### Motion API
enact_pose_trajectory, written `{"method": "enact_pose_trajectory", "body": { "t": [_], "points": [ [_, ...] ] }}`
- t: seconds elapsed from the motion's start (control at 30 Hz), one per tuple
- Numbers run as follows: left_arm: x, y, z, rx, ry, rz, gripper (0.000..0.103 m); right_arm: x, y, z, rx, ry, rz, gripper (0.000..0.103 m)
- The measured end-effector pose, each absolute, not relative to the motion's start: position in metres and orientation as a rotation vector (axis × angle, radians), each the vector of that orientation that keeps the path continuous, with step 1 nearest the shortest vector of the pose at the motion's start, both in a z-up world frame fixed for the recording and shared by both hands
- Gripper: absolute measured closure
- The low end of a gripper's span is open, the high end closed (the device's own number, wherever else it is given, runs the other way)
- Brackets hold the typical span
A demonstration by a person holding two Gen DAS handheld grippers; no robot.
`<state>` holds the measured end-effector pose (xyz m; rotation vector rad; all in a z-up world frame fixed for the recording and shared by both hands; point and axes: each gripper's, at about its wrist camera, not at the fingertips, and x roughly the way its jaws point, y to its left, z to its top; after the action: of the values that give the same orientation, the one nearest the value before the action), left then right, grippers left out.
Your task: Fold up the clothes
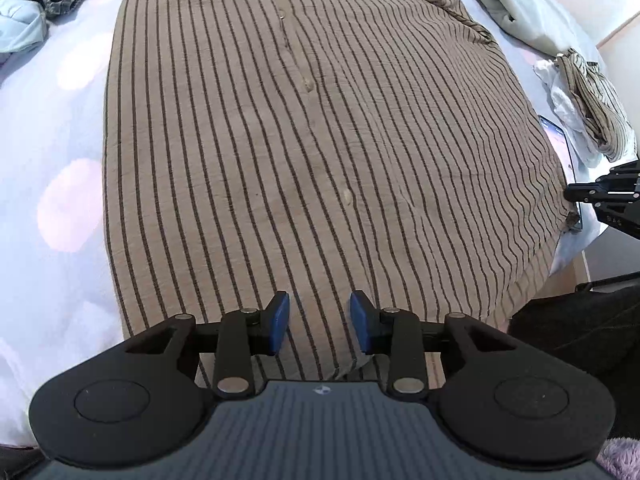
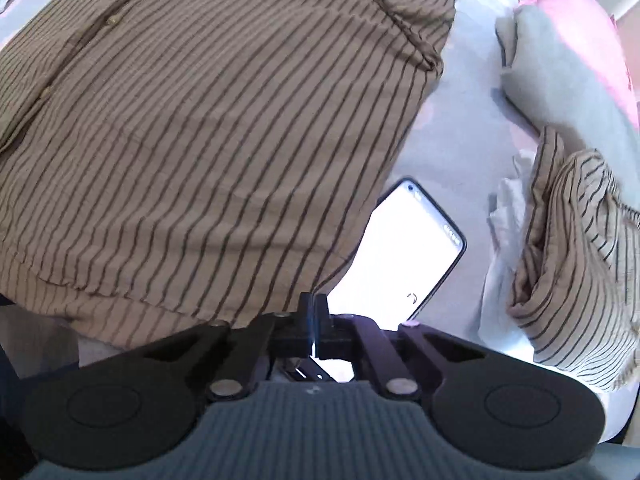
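A brown striped shirt lies spread flat, buttons up, across a pale bedsheet with pink dots, its hem hanging at the near edge of the bed. The left gripper hangs over the middle of the hem with its blue pads spread apart, the cloth beneath them and nothing pinched. The right gripper is at the shirt's right bottom corner, jaws pressed together; whether cloth is caught between them I cannot tell. A lit phone lies just beside that corner, partly under the shirt's edge. Further right sits a folded striped garment on something white.
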<state>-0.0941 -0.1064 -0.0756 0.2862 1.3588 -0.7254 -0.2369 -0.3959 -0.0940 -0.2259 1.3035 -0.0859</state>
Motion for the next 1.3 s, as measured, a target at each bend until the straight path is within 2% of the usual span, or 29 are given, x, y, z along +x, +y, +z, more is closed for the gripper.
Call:
{"method": "enact_pose_trajectory", "body": {
  "t": [0.33, 0.67, 1.03, 1.3],
  "points": [
    [-0.091, -0.102, -0.070, 0.252, 1.338, -0.737, 0.072, -0.219, -0.325, -0.055, -0.343, 1.187, -0.001, 0.103],
    [-0.088, -0.089, -0.070, 0.214, 1.338, -0.724, 0.072, -0.191, -0.261, -0.021, -0.199, 1.098, 0.208, 0.103],
    [-0.080, -0.077, -0.073, 0.178, 1.342, -0.713, 0.072, -0.179, -0.196, -0.055, -0.161, 1.177, 0.401, 0.103],
    [-0.077, -0.075, -0.078, 0.173, 1.352, -0.705, 0.072, -0.169, -0.194, -0.095, -0.091, 1.252, 0.370, 0.103]
  ]
}}
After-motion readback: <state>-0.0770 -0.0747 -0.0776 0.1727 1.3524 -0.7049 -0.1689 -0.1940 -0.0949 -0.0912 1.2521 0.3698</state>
